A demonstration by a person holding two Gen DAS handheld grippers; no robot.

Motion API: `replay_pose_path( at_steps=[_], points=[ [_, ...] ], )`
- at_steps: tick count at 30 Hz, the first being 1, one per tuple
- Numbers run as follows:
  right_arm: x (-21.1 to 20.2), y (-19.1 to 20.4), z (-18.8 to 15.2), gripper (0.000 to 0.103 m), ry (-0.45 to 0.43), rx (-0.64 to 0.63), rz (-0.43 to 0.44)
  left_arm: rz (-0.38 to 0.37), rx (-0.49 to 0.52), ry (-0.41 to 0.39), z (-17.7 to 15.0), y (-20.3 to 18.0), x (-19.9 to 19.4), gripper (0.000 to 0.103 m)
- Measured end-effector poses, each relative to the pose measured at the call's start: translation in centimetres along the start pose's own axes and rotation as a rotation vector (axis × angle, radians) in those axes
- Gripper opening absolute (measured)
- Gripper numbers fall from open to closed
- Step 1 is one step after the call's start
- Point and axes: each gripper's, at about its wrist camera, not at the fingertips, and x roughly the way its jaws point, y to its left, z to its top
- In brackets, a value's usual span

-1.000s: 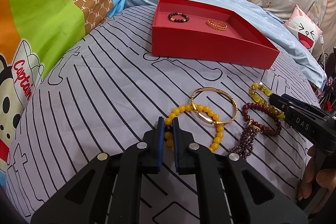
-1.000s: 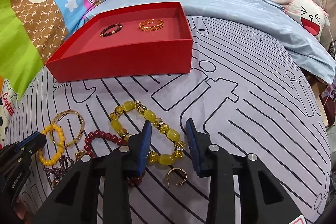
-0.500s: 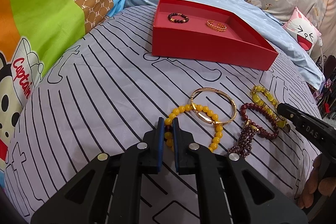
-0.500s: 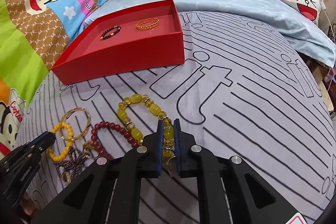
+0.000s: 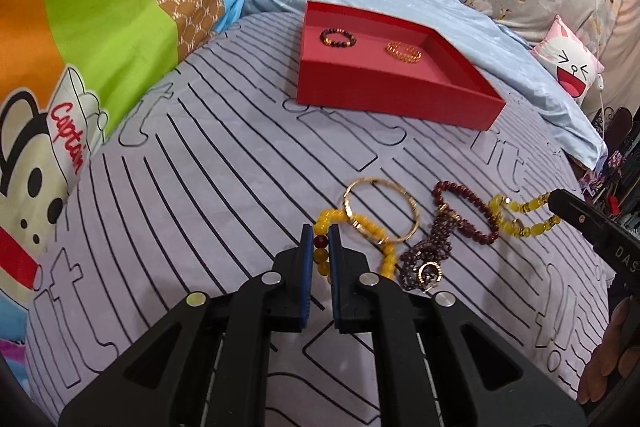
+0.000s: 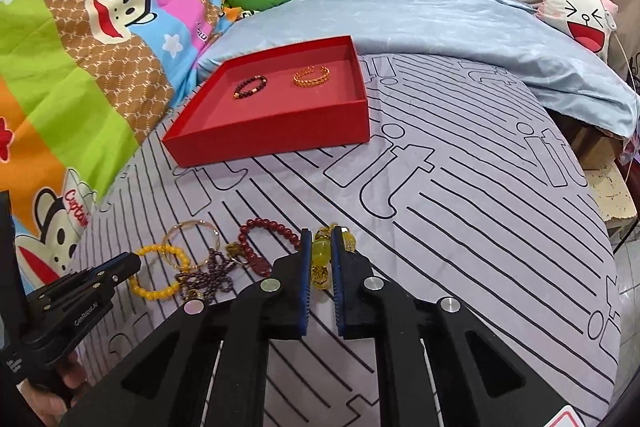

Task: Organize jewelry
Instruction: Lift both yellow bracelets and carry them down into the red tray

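My left claw [image 5: 321,241] pinches the yellow bead bracelet [image 5: 362,227], and my right claw [image 6: 321,247] pinches the chunky yellow bracelet [image 6: 322,255]. Both bracelets are just above the striped bed [image 5: 200,167], near the gold bangle [image 5: 382,211] and dark red beads [image 5: 466,211]. The red tray [image 6: 280,131] sits farther back with two small bracelets inside.

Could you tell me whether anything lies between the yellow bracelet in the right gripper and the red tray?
Nothing visible does. The right gripper holds the yellow bracelet, and only bare striped sheet lies between it and the red tray, whose right half is free.
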Motion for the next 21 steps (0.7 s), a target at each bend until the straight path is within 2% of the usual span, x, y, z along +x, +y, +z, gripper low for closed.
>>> replay_pose_path(
  at_steps=[8,14,21],
  points=[
    [-3.0,0.1,1.5,0.009,-0.072,0.016,0.024,-0.030,0.005,-0.051,1.9,-0.2,-3.4,0.007],
    [-3.9,0.4,3.8,0.009,-0.097,-0.009,0.044,-0.040,0.044,-0.085,4.5,-1.2,-5.0,0.007],
    [-2.9,1.6,8.5,0.009,-0.142,-0.066,0.067,-0.068,0.107,-0.148,10.0,-3.4,-5.1,0.007]
  ],
)
